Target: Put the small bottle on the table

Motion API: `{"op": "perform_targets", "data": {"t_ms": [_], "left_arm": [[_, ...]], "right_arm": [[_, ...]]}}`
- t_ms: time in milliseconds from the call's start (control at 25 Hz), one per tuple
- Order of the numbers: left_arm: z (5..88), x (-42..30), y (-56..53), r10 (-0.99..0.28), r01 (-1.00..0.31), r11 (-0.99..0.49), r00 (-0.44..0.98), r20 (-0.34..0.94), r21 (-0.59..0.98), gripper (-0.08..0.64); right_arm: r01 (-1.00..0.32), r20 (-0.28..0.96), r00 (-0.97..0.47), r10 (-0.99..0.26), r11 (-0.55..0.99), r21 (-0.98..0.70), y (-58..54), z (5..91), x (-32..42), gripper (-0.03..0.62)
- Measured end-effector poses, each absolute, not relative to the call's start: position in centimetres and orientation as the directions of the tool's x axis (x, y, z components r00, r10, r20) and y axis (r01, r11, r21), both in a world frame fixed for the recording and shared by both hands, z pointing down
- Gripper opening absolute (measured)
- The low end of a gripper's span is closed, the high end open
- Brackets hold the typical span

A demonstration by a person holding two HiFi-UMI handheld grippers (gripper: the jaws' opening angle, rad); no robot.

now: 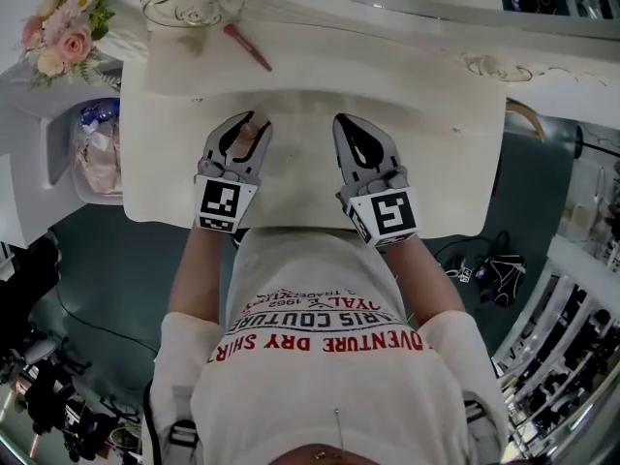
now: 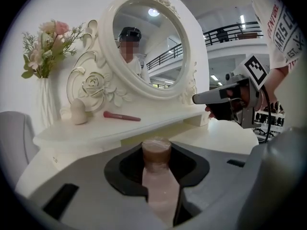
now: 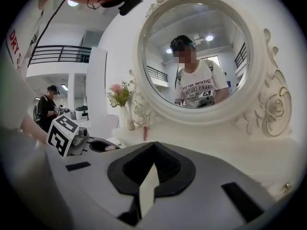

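The small bottle [image 2: 159, 186] has a pale pink body and a brown cap. It lies lengthwise between the jaws of my left gripper [image 1: 249, 126], which is shut on it, cap pointing toward the mirror. In the head view the bottle [image 1: 246, 143] hangs just over the white dressing table [image 1: 436, 163], near the middle of its lower surface. My right gripper [image 1: 342, 121] hovers alongside, a hand's width to the right, with its jaws shut and nothing between them. From the right gripper view the left gripper [image 3: 91, 145] shows low at the left.
A red makeup brush [image 1: 248, 46] and a beige sponge [image 2: 78, 111] lie on the raised shelf under the oval mirror [image 2: 148, 42]. A vase of pink flowers [image 1: 66, 27] stands at the far left. A bin [image 1: 97, 153] sits beside the table's left edge.
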State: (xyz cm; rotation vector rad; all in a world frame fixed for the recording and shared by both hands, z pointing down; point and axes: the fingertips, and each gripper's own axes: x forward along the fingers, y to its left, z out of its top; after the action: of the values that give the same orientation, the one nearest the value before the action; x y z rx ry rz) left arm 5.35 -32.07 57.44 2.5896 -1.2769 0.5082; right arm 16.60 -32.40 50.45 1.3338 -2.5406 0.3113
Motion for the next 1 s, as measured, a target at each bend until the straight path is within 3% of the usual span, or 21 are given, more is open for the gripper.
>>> {"op": "perform_targets", "data": {"t_ms": [680, 880, 1000], "left_arm": [[58.0, 5.3, -31.3, -0.743, -0.806, -0.589, 0.570, 0.351, 0.060, 0.131], [57.1, 5.2, -30.6, -0.722, -0.789, -0.608, 0.598, 0.348, 0.094, 0.225], [55.5, 4.7, -30.0, -0.723, -0.788, -0.609, 0.598, 0.346, 0.088, 0.234]], "right_arm": [[-0.831, 0.321, -0.540, -0.778, 0.554, -0.054, -31.3, 50.1, 16.8, -0.002], [-0.842, 0.301, -0.526, -0.796, 0.537, -0.050, -30.6, 49.0, 16.3, -0.002], [-0.849, 0.289, -0.517, -0.806, 0.527, -0.047, -29.8, 48.0, 15.8, -0.002]]}}
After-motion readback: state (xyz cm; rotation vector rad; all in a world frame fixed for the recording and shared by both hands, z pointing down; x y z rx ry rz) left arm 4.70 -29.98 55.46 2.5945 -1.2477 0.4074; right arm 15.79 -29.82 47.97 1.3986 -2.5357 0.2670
